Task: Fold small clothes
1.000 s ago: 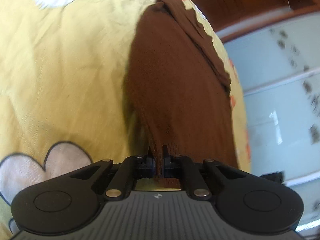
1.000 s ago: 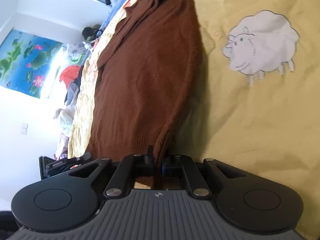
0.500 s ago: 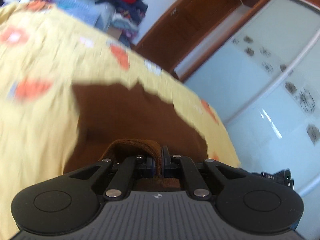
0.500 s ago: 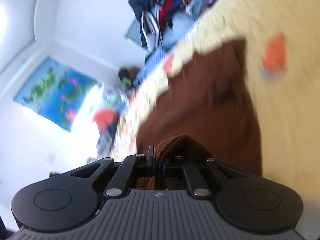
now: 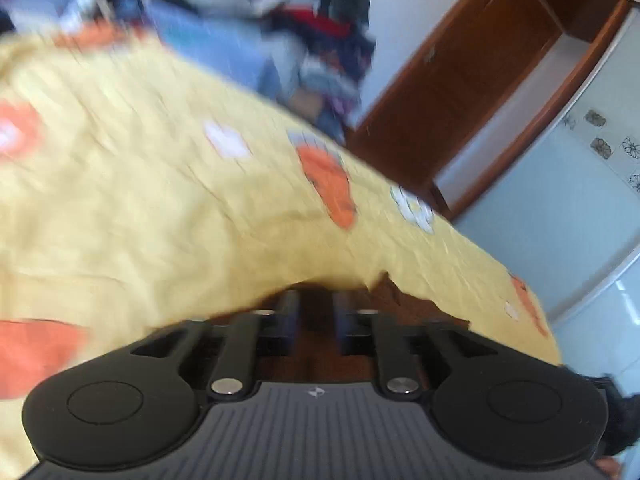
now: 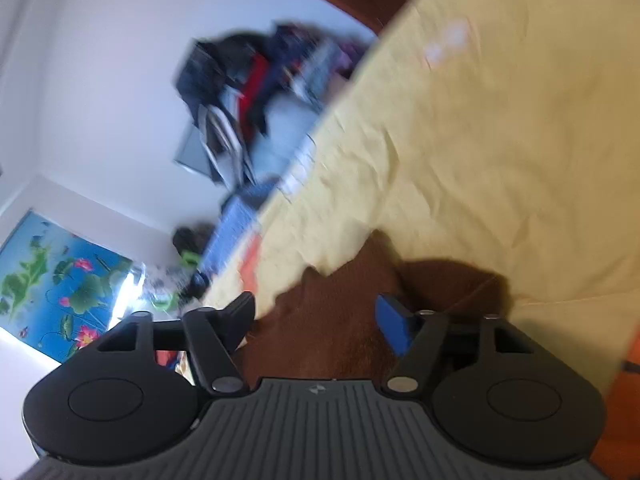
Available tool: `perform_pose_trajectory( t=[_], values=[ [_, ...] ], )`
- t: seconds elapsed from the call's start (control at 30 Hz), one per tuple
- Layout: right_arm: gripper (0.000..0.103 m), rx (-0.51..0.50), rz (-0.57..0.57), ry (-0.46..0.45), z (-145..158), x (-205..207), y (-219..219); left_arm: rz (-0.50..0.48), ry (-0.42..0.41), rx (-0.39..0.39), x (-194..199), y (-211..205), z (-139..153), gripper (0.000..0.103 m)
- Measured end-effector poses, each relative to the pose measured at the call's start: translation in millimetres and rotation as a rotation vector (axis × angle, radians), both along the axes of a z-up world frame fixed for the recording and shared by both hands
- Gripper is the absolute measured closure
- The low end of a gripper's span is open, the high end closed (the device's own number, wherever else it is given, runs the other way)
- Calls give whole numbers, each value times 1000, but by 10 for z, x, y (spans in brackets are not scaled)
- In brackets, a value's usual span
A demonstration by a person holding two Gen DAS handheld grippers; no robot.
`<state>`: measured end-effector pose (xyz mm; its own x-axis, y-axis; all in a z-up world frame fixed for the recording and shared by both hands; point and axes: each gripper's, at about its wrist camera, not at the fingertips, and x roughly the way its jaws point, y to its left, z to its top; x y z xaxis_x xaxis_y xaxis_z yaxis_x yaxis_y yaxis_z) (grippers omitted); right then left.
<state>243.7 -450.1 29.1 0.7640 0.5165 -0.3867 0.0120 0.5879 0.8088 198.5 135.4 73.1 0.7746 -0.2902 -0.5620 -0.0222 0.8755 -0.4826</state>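
A brown knit sweater (image 6: 344,320) lies on the yellow patterned bedsheet (image 6: 500,152), right under my right gripper (image 6: 316,312), whose jaws stand wide open and hold nothing. In the left wrist view only a strip of the sweater (image 5: 400,300) shows past my left gripper (image 5: 316,312). Its jaws stand a little apart with brown fabric below them; the view is blurred. Most of the sweater is hidden under both grippers.
A heap of clothes (image 5: 304,40) lies beyond the far edge of the bed, also in the right wrist view (image 6: 248,80). A brown wooden wardrobe (image 5: 460,92) with pale glass doors (image 5: 580,220) stands to the right. A blue lotus picture (image 6: 60,280) hangs on the white wall.
Both grippers carried the sweater's lower edge forward over the garment, then opened and let it go. The cameras now look toward the far end of the bed.
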Motion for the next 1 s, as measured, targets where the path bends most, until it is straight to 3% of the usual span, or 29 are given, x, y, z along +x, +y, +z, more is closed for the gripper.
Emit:
perform_pose_trajectory(
  t=[0.03,0.07,0.1,0.17,0.3,0.37,0.5,0.57,0.6,0.63,0.77,1.0],
  values=[
    [21,-31,3,-21,57,-130,-34,34,-23,27,-196,62,22,22],
    [19,-60,10,-30,95,-293,-60,77,-42,47,-398,127,29,11],
    [16,-86,18,-26,112,-453,-103,117,-71,55,-647,179,24,7],
    [12,-138,28,2,108,-815,-170,145,-74,9,-1045,303,-67,7],
    [12,-137,62,99,-97,-1376,-205,208,42,-136,-1531,467,-394,7],
    [11,-139,74,89,-163,-1527,-111,218,90,-238,-1615,453,-602,8],
    [11,-72,112,92,-207,-1345,127,219,36,-298,-1440,322,-680,8],
    [22,-56,111,87,-215,-1142,232,243,28,-260,-1317,254,-655,19],
    [51,-60,105,106,-248,-1038,270,248,58,-231,-1258,213,-631,54],
    [89,-54,113,137,-310,-929,293,235,111,-212,-1160,186,-654,84],
    [88,6,108,151,-437,-889,231,201,157,-155,-1054,167,-611,93],
    [89,-19,168,54,-57,-1340,152,82,68,-141,-1599,163,-127,97]
  ],
)
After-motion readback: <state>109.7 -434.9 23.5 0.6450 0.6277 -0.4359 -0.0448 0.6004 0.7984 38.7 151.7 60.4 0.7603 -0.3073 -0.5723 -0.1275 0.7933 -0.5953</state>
